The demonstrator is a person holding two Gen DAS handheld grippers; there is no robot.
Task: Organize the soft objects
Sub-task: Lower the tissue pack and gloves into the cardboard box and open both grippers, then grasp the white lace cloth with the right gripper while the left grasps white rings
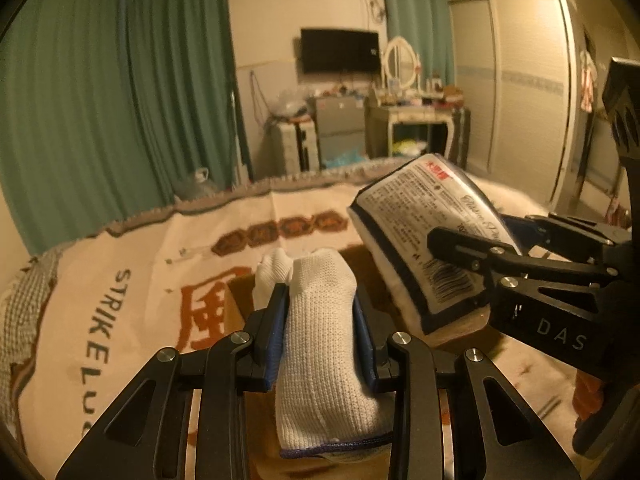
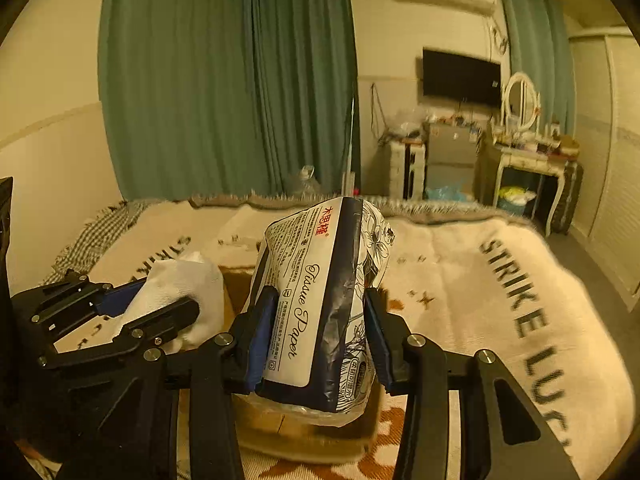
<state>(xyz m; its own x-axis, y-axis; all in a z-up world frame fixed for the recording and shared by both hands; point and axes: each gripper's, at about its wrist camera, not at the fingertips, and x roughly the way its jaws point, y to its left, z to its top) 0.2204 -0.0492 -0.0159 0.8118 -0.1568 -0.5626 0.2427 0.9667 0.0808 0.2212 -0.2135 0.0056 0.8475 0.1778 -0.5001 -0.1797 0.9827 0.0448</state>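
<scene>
My left gripper is shut on a white knitted sock or glove, held upright above the bed blanket. My right gripper is shut on a pack of tissue paper in white and dark blue wrap. The pack also shows at the right of the left wrist view, with the right gripper around it. The white sock and left gripper show at the left of the right wrist view. Under the pack sits a brown cardboard box, partly hidden.
The bed is covered by a cream blanket with "STRIKE LUCK" lettering. Behind it hang green curtains. A wall TV, a small fridge, a dressing table with mirror and a wardrobe stand at the far wall.
</scene>
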